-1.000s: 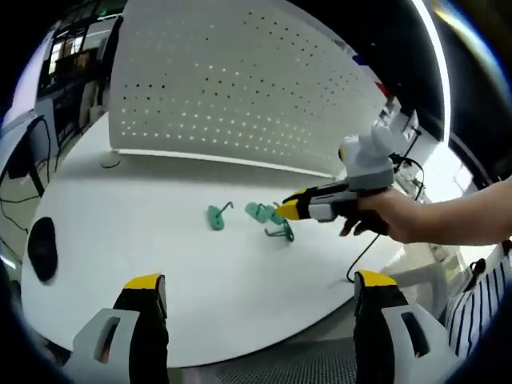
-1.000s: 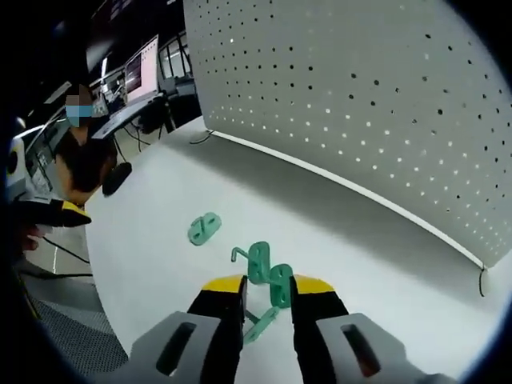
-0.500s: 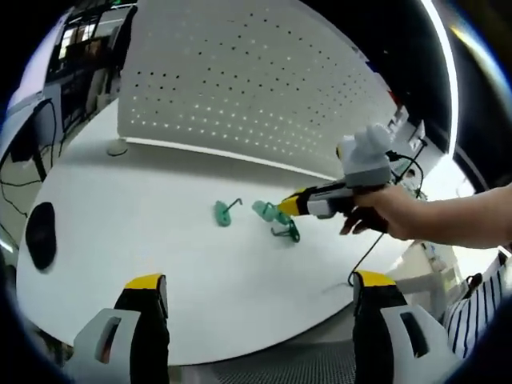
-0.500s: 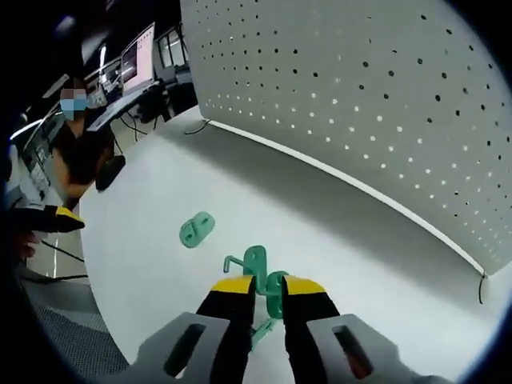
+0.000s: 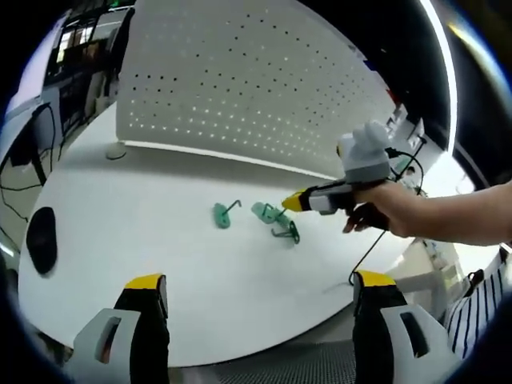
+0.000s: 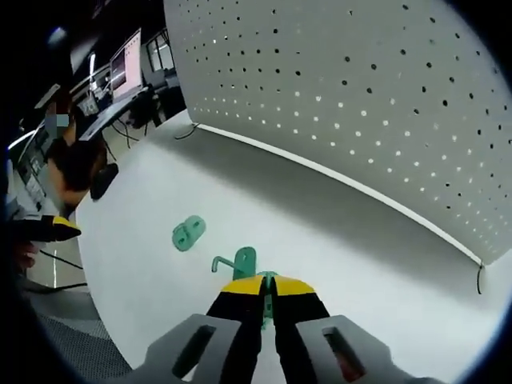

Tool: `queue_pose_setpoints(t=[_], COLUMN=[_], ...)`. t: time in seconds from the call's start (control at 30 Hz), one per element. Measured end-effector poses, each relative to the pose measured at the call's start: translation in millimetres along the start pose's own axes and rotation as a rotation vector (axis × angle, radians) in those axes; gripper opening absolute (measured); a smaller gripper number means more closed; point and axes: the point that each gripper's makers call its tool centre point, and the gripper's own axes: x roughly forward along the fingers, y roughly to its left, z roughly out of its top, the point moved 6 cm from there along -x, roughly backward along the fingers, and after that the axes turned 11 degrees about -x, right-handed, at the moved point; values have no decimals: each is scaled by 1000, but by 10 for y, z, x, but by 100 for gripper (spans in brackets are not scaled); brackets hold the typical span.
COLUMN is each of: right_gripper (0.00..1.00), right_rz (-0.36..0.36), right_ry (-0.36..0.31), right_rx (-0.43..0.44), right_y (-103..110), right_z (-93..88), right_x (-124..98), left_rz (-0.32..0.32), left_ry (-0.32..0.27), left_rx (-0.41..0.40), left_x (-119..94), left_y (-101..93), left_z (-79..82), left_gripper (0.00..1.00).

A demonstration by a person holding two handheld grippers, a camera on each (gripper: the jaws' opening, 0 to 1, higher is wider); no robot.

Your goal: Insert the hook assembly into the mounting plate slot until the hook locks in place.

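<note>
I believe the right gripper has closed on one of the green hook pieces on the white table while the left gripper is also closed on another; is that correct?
Not quite: the left gripper is open and holds nothing, its jaws wide apart in the left gripper view. The rest stands: the right gripper is closed on a green hook piece on the white table, as the right gripper view shows.

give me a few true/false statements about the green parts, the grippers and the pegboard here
1. The right gripper has its fingers nearly together around a green part. True.
2. The left gripper holds a green hook. False: its fingers stand wide apart with nothing between them.
3. A separate green piece lies on the white table, apart from the right gripper. True.
4. The perforated white board lies flat on the table. False: it stands upright at the table's far side.
5. A green hook is already hanging on the board. False: the green parts are on or just above the table.
</note>
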Motion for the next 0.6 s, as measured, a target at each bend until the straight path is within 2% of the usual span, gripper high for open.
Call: queue_pose_setpoints(t=[0.23,0.47,0.6], right_gripper=[0,0,0], right_rz=[-35,-71,-68], right_ry=[-30,-94,-145], right_rx=[-10,15,77], right_y=[-90,-179,-193], right_z=[45,158,250], right_x=[-64,-214,-345], left_rz=[2,-3,-11], left_ry=[0,-11,-17], left_rx=[16,44,61], left_x=[-4,-18,-14], left_y=[5,-36,-62], left_z=[27,103,148], left_gripper=[98,98,98])
